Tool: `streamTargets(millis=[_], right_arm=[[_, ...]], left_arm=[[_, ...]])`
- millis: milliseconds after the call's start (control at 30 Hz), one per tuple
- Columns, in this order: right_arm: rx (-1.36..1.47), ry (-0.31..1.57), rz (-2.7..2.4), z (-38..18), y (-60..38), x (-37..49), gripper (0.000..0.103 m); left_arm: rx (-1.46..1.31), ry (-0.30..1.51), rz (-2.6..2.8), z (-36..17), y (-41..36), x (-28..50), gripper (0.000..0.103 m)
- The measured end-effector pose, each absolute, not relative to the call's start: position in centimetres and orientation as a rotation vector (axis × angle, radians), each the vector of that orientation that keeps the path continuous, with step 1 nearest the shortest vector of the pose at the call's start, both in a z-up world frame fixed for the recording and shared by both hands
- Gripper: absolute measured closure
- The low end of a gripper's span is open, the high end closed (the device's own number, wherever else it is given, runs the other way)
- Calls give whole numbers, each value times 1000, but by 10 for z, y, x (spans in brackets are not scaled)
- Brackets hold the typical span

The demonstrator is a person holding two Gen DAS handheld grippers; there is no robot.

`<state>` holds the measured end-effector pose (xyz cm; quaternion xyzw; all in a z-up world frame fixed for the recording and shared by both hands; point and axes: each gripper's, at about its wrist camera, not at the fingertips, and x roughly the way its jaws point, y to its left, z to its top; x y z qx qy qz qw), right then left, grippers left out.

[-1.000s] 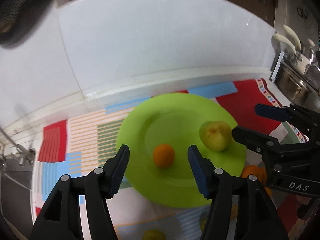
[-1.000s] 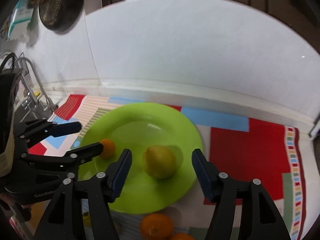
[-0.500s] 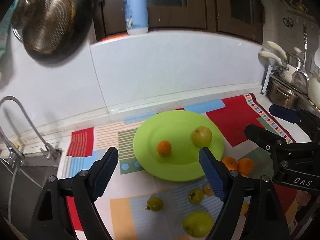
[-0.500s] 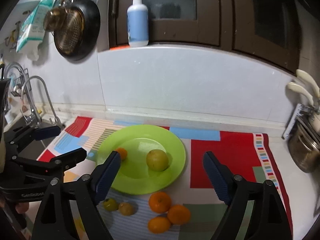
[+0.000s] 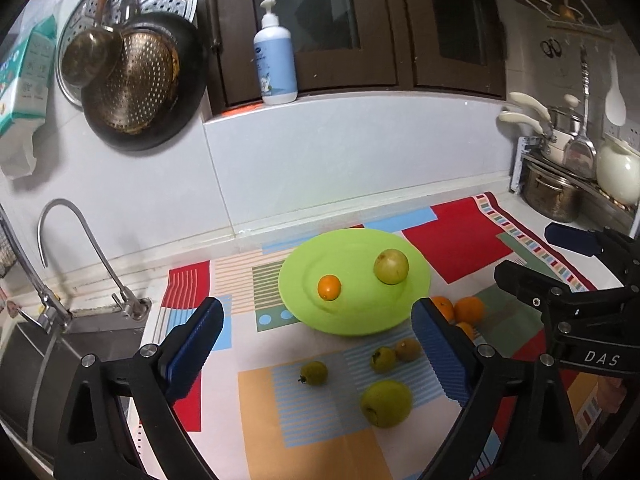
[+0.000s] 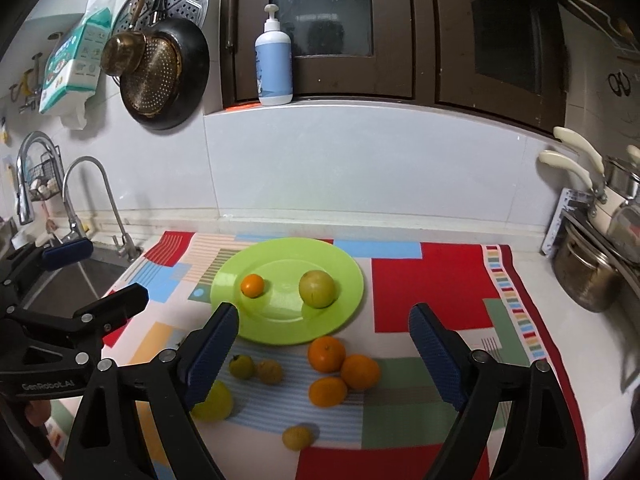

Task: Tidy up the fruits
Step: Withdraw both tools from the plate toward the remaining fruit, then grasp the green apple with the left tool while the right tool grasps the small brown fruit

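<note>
I see my left gripper (image 5: 316,348) and right gripper (image 6: 324,344) both spread wide, empty, above the mat (image 6: 432,280). Plate (image 6: 344,304) holds a tangerine (image 6: 252,285) and round guava (image 6: 317,289), no clear axis.
</note>
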<state>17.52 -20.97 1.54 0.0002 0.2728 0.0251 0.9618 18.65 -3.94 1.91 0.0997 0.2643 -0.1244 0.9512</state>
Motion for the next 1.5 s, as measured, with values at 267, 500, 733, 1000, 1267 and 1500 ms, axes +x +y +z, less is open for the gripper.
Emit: streamTargets(millis=[267, 500, 733, 1000, 1267, 1500], right_arm=[[-20, 527, 48, 16, -206, 148, 15], [-29, 544, 48, 4, -202, 134, 16], [-43, 602, 43, -23, -199, 129, 16], [-62, 689, 55, -57, -197, 136, 22], [-72, 782, 115, -88, -195, 149, 38], [-25, 840, 162, -106, -200, 163, 53]], left_arm=[[238, 506, -289, 14, -38, 164, 7], [258, 537, -328, -5, -40, 156, 7], [289, 573, -382, -32, -45, 154, 8], [358, 626, -454, -71, -52, 161, 12], [385, 694, -515, -101, -63, 177, 20], [356, 774, -545, -112, -70, 194, 27]])
